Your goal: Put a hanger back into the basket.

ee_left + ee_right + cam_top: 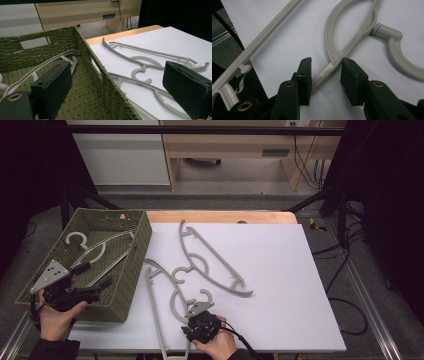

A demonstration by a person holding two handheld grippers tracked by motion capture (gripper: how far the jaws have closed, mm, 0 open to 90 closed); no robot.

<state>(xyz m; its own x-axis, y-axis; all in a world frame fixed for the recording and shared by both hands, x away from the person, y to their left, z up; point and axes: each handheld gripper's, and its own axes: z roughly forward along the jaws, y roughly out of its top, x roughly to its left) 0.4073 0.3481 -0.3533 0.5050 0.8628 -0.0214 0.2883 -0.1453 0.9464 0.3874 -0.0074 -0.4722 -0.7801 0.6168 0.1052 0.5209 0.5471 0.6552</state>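
Black pads of the right gripper (325, 72) straddled the near hanger (352, 47) at the table's (280, 270) six o'clock, apparently just short of pinching its arm. Light, stiff, slick plastic; that thin arm suited gripping. The left gripper (125, 87), jaws spread, hovered over the basket (132, 270) at nine o'clock.

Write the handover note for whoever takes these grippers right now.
Left gripper: open, empty, over the basket's near corner.
Right gripper: jaws astride the near hanger's arm on the white board; pads not clearly pressing yet.
Done: one hanger in basket.
Left: near hanger and far hanger are on the board. Close, lift, place in basket; repeat.
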